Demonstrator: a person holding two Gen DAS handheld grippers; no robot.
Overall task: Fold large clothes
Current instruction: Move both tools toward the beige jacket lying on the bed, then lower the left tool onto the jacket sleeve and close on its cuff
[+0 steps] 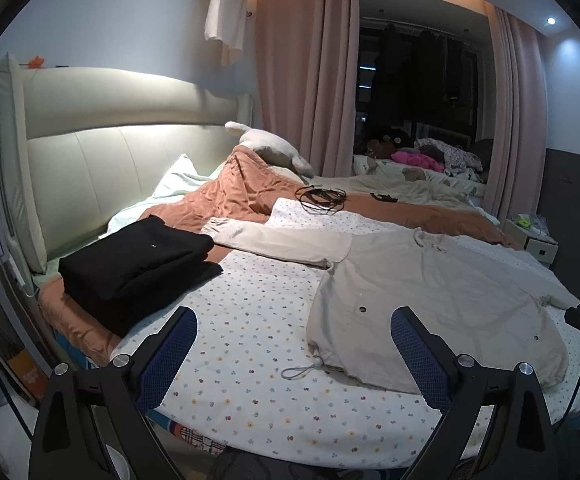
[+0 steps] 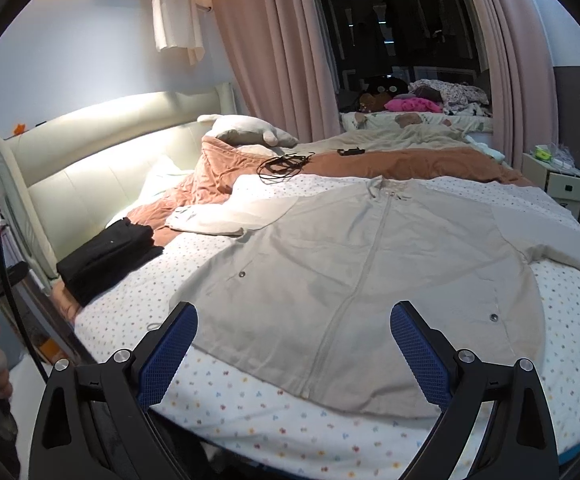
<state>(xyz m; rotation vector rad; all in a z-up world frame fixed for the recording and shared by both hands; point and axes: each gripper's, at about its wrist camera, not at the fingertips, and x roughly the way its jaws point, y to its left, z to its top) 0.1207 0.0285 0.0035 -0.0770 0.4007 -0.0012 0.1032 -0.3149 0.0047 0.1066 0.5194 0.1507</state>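
A large beige zip jacket (image 1: 429, 292) lies spread flat, front up, on the dotted white bed sheet (image 1: 246, 320), sleeves stretched out to both sides. It fills the middle of the right wrist view (image 2: 361, 264). My left gripper (image 1: 293, 344) is open and empty, held above the sheet just left of the jacket's hem corner and its drawstring loop (image 1: 299, 371). My right gripper (image 2: 293, 344) is open and empty, above the jacket's hem near the zip.
A stack of folded black clothes (image 1: 138, 268) sits at the bed's left edge by the cream headboard (image 1: 102, 160). An orange quilt (image 1: 242, 192), a plush pillow (image 1: 274, 148) and black cords (image 1: 321, 198) lie behind. A white nightstand (image 2: 557, 184) stands at the right.
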